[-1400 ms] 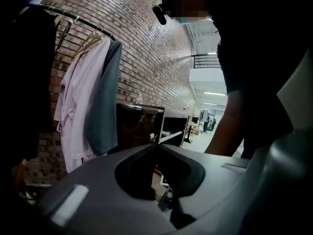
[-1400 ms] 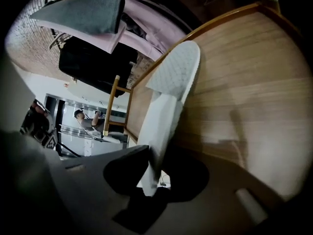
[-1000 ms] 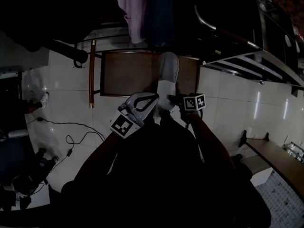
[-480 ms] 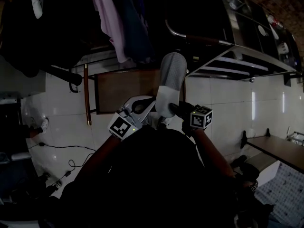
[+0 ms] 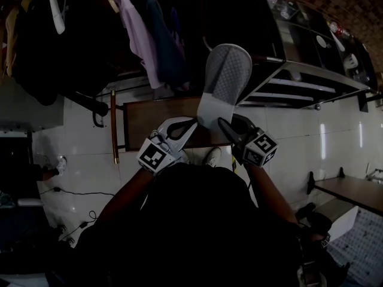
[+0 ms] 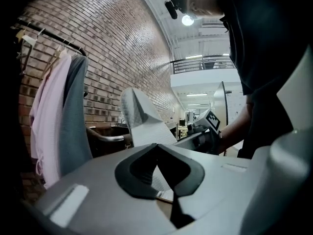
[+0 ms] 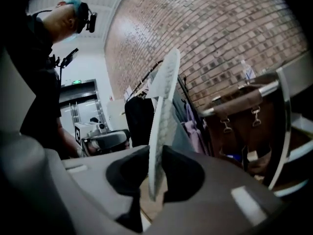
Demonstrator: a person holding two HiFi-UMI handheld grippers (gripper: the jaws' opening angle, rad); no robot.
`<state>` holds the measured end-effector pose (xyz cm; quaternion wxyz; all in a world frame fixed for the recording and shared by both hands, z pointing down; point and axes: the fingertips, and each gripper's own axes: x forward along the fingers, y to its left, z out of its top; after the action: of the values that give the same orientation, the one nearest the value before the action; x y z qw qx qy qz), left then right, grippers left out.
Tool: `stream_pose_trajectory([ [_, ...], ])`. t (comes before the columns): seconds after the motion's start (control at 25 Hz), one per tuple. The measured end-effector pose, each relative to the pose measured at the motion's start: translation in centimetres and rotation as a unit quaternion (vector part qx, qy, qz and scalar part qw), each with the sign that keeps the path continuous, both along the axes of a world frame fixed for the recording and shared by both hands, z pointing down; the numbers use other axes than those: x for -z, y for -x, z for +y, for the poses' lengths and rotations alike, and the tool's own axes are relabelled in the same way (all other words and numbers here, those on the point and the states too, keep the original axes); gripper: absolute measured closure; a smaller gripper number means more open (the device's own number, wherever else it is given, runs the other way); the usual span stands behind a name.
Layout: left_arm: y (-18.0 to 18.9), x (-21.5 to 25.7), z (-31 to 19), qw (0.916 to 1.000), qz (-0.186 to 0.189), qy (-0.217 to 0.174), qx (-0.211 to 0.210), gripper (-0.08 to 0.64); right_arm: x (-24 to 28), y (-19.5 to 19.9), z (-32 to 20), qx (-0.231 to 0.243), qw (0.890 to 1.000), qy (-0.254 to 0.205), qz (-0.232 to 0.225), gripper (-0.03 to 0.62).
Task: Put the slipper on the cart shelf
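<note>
A grey-white slipper (image 5: 224,82) is held up in the air with its textured sole facing me. My right gripper (image 5: 226,124) is shut on its heel end, and in the right gripper view the slipper (image 7: 164,97) stands on edge between the black pads (image 7: 178,173). My left gripper (image 5: 192,123) is just left of the slipper's heel, its tips together with nothing seen between them. In the left gripper view the slipper (image 6: 139,114) rises beyond the shut left gripper (image 6: 156,148). The cart's metal shelves (image 5: 311,85) lie behind and right of the slipper.
A brown low table (image 5: 155,118) sits on the white tile floor under the grippers. Clothes (image 5: 149,34) hang on a rack at the back left. A brown bag (image 7: 234,121) rests on the cart behind its rail (image 7: 281,126). A white shoe (image 5: 210,156) lies near my body.
The slipper has been lifted off the low table and raised toward the cart, held by the right gripper. Both grippers rose with it, and the head view tilted upward.
</note>
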<state>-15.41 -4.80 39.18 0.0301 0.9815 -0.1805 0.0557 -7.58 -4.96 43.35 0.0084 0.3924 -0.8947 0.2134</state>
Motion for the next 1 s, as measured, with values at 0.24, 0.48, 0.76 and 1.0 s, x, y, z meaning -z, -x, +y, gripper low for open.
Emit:
stream_pose_trajectory([
  [0.24,-0.5,0.5,-0.1,1.0,-0.001,-0.007,0.0,0.557,3.9,0.9,-0.3,-0.008,0.992,-0.094,0.083,0.528],
  [0.48,-0.6,0.8,-0.3,0.9999,0.015,-0.004,0.007,0.557,6.0,1.1,-0.5,-0.022,0.986,-0.135,0.099,0.528],
  [0.76,-0.4,0.3,-0.9,0.9997,0.006,-0.008,0.022,0.558,5.5,0.6,-0.3,-0.023,0.985,-0.133,0.103,0.528],
  [1.0,0.1,0.1,-1.1,0.9995,0.017,-0.002,0.026,0.558,4.4,0.5,-0.3,-0.023,0.987,-0.119,0.103,0.528],
])
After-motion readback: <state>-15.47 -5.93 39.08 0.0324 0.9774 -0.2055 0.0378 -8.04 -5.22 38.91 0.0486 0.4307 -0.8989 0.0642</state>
